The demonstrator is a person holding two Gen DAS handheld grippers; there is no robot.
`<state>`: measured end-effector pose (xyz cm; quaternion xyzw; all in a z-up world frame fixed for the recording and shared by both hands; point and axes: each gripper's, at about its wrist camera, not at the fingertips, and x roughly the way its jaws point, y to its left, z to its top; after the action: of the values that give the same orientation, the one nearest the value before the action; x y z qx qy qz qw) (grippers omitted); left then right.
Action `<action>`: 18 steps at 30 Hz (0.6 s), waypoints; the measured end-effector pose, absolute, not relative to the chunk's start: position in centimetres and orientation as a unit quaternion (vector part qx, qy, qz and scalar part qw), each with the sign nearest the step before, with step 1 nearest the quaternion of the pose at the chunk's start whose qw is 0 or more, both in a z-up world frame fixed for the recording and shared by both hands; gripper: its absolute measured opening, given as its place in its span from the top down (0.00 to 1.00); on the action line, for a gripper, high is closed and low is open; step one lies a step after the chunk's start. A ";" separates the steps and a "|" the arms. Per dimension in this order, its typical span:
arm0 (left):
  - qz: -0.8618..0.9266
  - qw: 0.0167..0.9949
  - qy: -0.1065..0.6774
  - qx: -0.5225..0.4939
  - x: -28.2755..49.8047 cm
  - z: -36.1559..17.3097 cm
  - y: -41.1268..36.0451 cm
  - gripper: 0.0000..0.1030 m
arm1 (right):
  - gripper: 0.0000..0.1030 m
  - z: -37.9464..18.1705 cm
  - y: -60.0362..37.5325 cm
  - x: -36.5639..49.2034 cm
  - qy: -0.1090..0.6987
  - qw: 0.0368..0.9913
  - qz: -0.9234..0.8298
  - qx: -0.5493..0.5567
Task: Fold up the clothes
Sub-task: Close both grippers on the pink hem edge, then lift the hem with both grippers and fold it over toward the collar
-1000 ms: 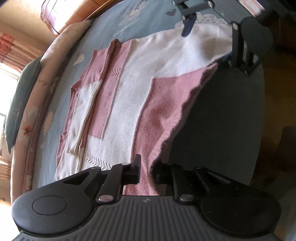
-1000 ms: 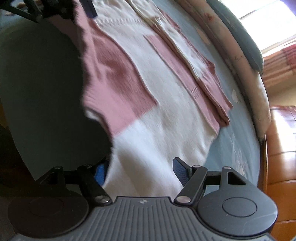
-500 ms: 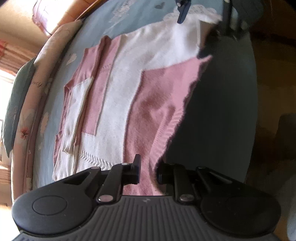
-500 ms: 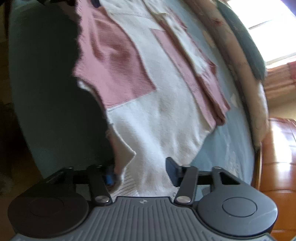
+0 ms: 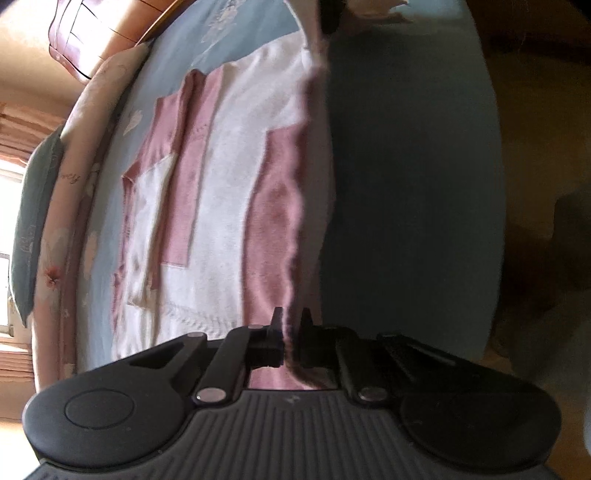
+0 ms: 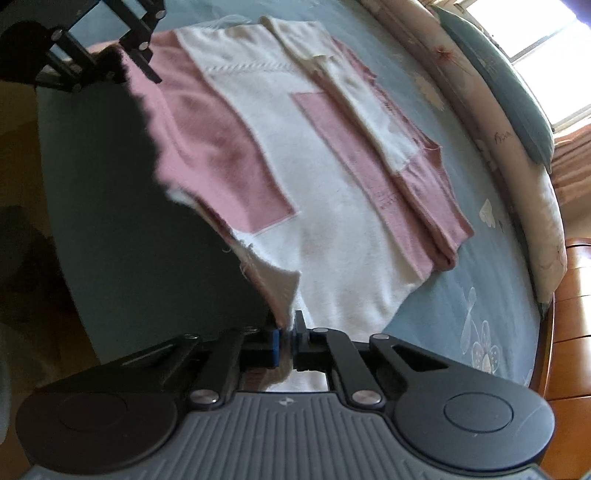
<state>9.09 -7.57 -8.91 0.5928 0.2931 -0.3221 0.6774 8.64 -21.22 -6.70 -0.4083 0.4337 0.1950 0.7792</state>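
Where the pink-and-white sweater [image 5: 229, 206] lies spread on the blue bedsheet [image 5: 406, 184], we note its near edge lifted off the bed. Left hand-held gripper [image 5: 290, 334]: jaws pressed together, pinching the pink hem of the sweater, cloth running up out of the gap between the pads. Right hand-held gripper [image 6: 286, 341]: jaws likewise clamped, pinching a white corner of the sweater, a fold of fabric standing up just above the blue pads [image 6: 275, 341].

In the right wrist view we see the left hand-held gripper at far left, its fingers at the pink edge of the garment. In the left wrist view the other tool shows only as a dark blurred shape at the top edge, beside the raised white cloth; we cannot tell more from there.

The lifted edge hangs taut between the two grips and throws a dark shadow on the sheet beneath. The far sleeve [image 6: 373, 122] lies folded over the sweater's body, white over pink. Beyond the sweater: a long floral bolster [image 6: 517, 166] along the far side of the bed, a grey-green pillow [image 6: 509, 81] behind it, a wooden headboard [image 6: 569, 325] at right, and a bright window [image 6: 535, 33] past that.
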 end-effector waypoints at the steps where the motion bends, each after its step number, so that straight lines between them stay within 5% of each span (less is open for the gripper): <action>1: -0.319 0.679 0.291 0.594 9.4 -8.7 -7.6 0.95 | 0.94 -6.2 -21.3 9.1 0.432 0.783 0.194 -0.402; 18: -0.277 0.728 0.242 0.578 22.1 -6.3 -6.4 0.94 | 0.94 -4.2 -21.0 20.7 0.398 0.804 0.119 -0.426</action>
<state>22.09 -6.40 -6.28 0.5785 0.2417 -0.2765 0.7284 20.68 -20.96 -4.15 -0.4260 0.3976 0.1193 0.8039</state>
